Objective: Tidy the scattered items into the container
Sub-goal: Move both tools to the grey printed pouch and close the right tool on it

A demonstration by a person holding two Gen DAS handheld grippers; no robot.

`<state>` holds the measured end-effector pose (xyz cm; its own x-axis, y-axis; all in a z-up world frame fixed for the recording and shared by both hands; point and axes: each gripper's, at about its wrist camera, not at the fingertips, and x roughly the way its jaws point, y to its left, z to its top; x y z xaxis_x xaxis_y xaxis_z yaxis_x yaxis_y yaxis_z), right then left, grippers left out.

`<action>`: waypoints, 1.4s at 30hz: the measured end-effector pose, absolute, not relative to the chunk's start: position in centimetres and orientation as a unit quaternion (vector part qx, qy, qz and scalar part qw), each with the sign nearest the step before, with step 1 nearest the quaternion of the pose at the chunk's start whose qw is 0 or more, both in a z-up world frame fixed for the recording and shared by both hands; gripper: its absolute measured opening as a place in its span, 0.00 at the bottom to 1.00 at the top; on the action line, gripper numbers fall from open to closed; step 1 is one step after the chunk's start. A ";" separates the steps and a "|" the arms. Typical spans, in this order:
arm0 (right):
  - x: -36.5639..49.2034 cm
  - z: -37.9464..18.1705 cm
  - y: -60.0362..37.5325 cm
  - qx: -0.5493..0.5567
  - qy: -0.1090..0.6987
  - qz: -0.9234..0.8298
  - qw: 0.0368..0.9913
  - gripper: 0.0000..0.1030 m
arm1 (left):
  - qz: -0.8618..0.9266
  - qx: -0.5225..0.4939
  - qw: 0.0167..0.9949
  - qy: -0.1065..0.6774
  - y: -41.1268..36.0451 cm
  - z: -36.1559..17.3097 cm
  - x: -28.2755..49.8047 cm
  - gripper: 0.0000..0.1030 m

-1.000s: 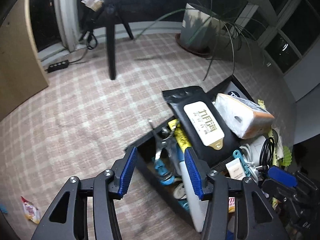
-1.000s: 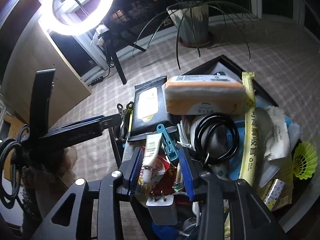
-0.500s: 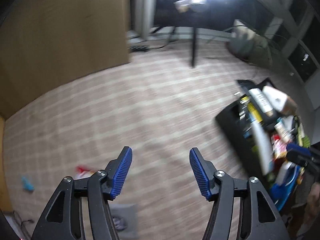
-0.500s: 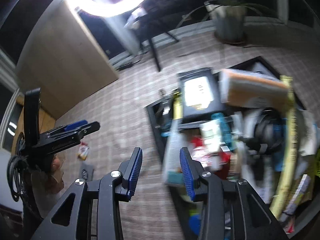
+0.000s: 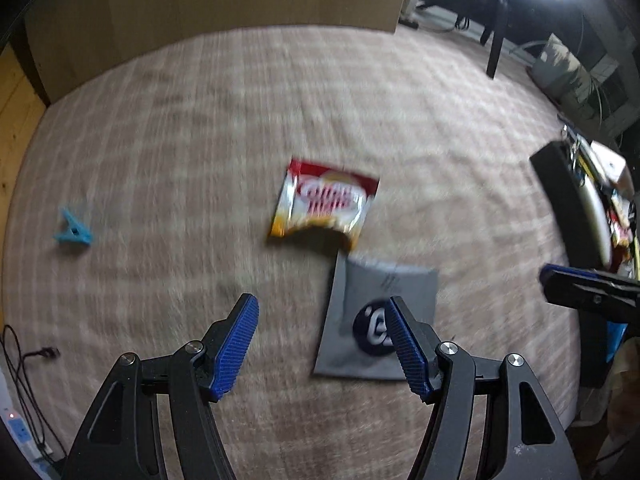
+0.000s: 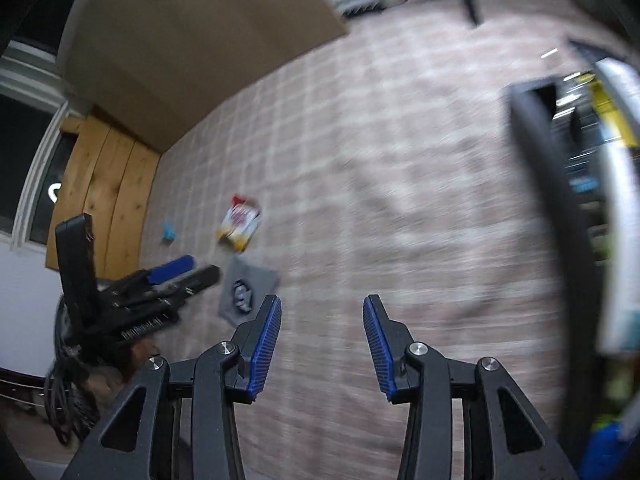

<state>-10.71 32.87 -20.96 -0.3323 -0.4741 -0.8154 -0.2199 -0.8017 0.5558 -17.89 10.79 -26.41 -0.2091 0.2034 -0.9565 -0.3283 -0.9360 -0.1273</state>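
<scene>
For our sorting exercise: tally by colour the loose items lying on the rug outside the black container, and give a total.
Red, white and yellow: 1, the snack packet
Grey: 1, the flat pouch
Light blue: 1, the clothes peg
Total: 3

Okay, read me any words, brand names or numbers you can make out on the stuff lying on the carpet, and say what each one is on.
Red and white snack packet: large red lettering, too blurred to read.
Grey pouch: a white mark on a dark round badge, partly hidden by a left gripper finger; not readable.
Blue clothes peg: no text visible.
Black container: contents' labels too blurred to read.
</scene>
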 end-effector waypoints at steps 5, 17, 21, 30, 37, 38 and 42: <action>-12.1 -23.0 29.5 0.587 -0.313 -0.739 0.105 0.38 | 0.772 -0.606 0.178 0.071 10.8 -27.8 -16.6 0.68; -13.9 -25.5 26.9 0.598 -0.333 -0.723 0.095 0.18 | 0.773 -0.586 0.232 0.071 11.8 -27.3 -14.5 0.61; -13.8 -26.2 26.6 0.599 -0.353 -0.712 0.099 0.08 | 0.773 -0.584 0.235 0.072 12.0 -27.2 -14.5 0.58; -14.2 -26.6 26.7 0.592 -0.378 -0.703 0.106 0.06 | 0.766 -0.588 0.258 0.034 10.7 -27.1 -15.4 0.46; -14.3 -25.9 26.0 0.593 -0.355 -0.716 0.100 0.01 | 0.769 -0.585 0.256 0.034 10.6 -27.0 -14.9 0.34; -14.3 -25.9 26.0 0.595 -0.357 -0.714 0.097 0.04 | 0.769 -0.584 0.256 0.036 10.8 -27.1 -15.0 0.34; -14.5 -25.8 26.3 0.599 -0.345 -0.720 0.070 0.14 | 0.768 -0.586 0.257 0.031 10.9 -27.3 -15.3 0.32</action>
<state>-14.52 26.28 -25.84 -0.2735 -0.5129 -0.8137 -0.3124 -0.7527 0.5795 -15.32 10.87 -27.25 -0.1807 0.3589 -0.9157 -0.4313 -0.8657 -0.2542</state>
